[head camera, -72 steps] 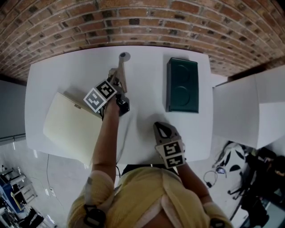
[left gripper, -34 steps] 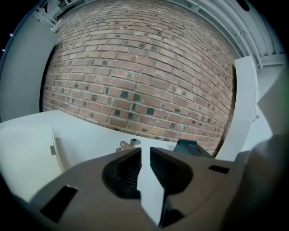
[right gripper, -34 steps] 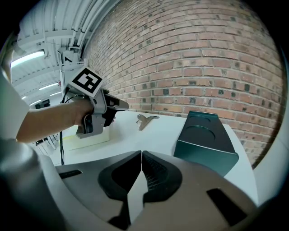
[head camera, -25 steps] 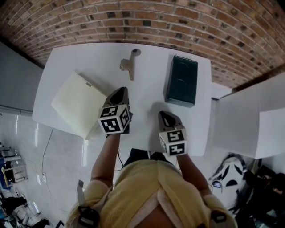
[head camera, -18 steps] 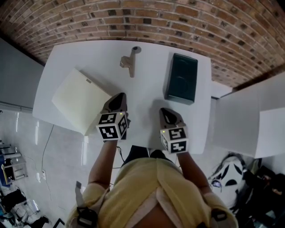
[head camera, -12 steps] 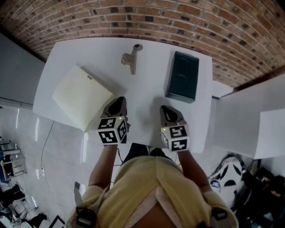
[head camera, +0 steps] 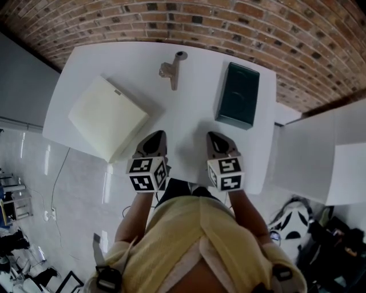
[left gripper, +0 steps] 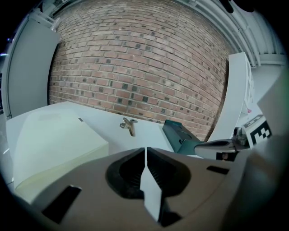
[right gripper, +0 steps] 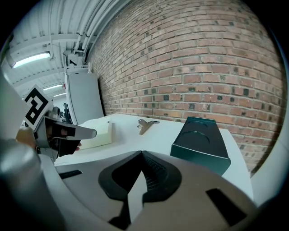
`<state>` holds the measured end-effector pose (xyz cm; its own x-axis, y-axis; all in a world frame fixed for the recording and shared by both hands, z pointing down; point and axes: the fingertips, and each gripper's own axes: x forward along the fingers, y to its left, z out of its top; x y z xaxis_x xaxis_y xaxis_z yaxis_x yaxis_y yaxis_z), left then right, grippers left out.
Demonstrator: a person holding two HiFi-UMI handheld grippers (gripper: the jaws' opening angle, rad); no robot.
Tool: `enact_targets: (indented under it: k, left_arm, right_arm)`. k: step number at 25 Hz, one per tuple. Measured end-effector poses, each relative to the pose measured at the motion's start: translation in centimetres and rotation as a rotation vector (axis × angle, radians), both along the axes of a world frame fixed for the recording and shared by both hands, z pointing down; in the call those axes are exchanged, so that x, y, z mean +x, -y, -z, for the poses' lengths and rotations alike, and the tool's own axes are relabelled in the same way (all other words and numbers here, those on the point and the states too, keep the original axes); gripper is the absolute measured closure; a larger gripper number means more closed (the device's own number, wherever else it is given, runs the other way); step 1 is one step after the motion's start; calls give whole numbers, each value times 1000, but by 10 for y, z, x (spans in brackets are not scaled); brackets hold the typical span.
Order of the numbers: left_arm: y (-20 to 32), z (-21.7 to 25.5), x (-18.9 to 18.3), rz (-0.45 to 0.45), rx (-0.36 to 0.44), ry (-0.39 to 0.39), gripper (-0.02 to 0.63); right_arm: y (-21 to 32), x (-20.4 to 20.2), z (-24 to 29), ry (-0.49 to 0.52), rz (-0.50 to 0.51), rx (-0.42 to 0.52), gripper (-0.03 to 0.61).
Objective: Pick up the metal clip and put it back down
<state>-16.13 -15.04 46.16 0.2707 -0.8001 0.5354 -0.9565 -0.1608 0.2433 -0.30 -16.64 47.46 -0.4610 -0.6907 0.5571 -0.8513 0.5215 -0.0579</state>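
Observation:
The metal clip (head camera: 172, 69) lies flat on the white table (head camera: 114, 63) near its far edge; it also shows as the clip (left gripper: 128, 125) in the left gripper view and the clip (right gripper: 146, 124) in the right gripper view. My left gripper (head camera: 155, 137) is at the near edge, well short of the clip, jaws closed together with nothing between them. My right gripper (head camera: 216, 137) sits beside it at the near edge, also shut and empty.
A cream box (head camera: 107, 117) lies at the table's left. A dark green case (head camera: 237, 95) lies at the right, beside the clip. A white panel (head camera: 320, 151) stands off the table's right side. A brick wall (head camera: 189, 17) runs behind the far edge.
My left gripper has let go of the clip, which now lies on the table, and has drawn back to the near edge. The right gripper has barely moved.

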Motion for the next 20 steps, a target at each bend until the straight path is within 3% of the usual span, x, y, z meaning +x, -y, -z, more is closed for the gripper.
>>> enact_targets:
  k: [20]
  left_arm:
    - [-19, -8, -3, -13, -33, -1, 597]
  right_arm:
    - [-9, -1, 3, 8, -6, 1, 575]
